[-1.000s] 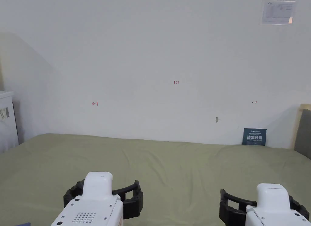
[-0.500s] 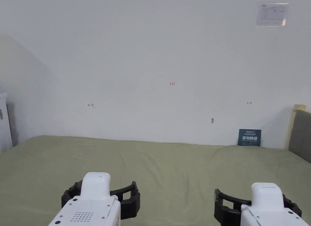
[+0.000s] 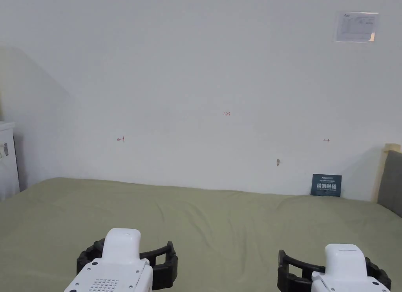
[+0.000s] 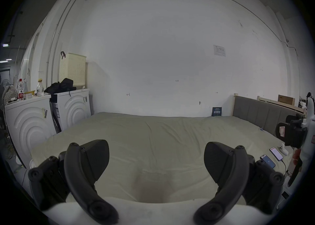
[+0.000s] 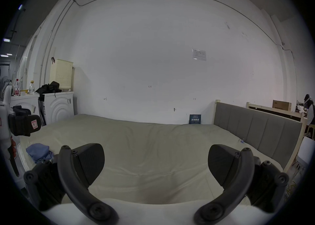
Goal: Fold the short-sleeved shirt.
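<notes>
Left claw [image 4: 156,157]: jaws wide apart, empty, held over the bed's near edge.
Right claw [image 5: 156,160]: jaws wide apart, empty.
Blue shirt [image 5: 40,152]: crumpled on the bed's near left corner.
Bed [image 3: 220,222]: green sheet.
Headboard [image 5: 255,131]: grey, at right.

A bedroom mock-up set inside a large workshop-like hall: a wide bed [image 4: 153,135] with a pale green sheet and a grey padded headboard [image 5: 255,126] stands against a bare white wall [image 3: 196,69] marked with small red signs. Two white washing machines [image 4: 71,107] sit beside the bed, a cream laundry basket [image 4: 72,71] on top (bottles and dark clothes alongside). Exposed conduit runs across the wall, and ceiling strip lights show farther off at the left.
</notes>
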`<state>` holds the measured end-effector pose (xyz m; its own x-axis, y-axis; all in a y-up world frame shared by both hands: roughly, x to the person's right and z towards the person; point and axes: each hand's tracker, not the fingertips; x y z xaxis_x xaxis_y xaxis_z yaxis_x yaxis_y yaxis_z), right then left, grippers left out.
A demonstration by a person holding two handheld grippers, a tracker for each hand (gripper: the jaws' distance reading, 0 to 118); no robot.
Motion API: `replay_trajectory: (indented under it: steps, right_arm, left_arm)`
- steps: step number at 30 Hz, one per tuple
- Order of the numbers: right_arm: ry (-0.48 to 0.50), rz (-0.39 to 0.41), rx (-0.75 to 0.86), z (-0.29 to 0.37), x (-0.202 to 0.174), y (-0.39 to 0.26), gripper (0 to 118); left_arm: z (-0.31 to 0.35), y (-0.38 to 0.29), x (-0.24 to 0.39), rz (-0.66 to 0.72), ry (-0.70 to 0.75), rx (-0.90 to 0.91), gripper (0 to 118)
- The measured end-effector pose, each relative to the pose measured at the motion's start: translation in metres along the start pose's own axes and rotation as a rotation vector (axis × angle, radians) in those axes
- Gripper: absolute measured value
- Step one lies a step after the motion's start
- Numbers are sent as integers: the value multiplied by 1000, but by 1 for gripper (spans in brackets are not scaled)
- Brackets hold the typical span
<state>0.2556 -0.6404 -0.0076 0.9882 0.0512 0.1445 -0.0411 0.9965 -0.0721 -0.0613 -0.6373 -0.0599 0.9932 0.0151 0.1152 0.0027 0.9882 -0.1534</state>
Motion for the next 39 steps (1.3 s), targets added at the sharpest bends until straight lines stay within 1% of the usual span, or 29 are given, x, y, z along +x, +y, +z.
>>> replay_trajectory:
  steps: [12, 20, 22, 24, 25, 26, 29, 33, 36, 39]
  right_arm:
    - [-5, -5, -23, -3, 2, -2, 118]
    - [-4, -22, 6, 1, 1, -3, 118]
    - [15, -41, 8, 1, 2, -1, 118]
    - [14, -60, -5, -2, 3, 1, 118]
    - [27, -78, -15, -4, 4, 1, 118]
    - [63, -109, -29, -5, 6, 1, 118]
    - [55, -151, -21, -7, 11, -1, 118]
    - [31, -141, -4, -9, 11, -3, 118]
    - [12, -97, -55, -13, 8, 1, 118]
    - [7, -101, -98, -21, 10, 4, 118]
  left_arm:
    - [-1, 0, 1, 4, 0, 1, 116]
    - [2, 2, 3, 0, -1, 0, 116]
    - [4, 2, 3, 3, -3, 2, 116]
    - [4, 3, 2, 2, -1, -1, 116]
    - [5, 4, 2, -1, 1, -5, 116]
    - [4, 4, 1, -2, 1, -6, 116]
    - [6, 7, -1, 0, -1, 9, 116]
    - [5, 8, -2, -6, 1, 7, 116]
    - [4, 7, -1, -4, 0, 3, 116]
    - [1, 5, -1, 3, -6, -7, 116]
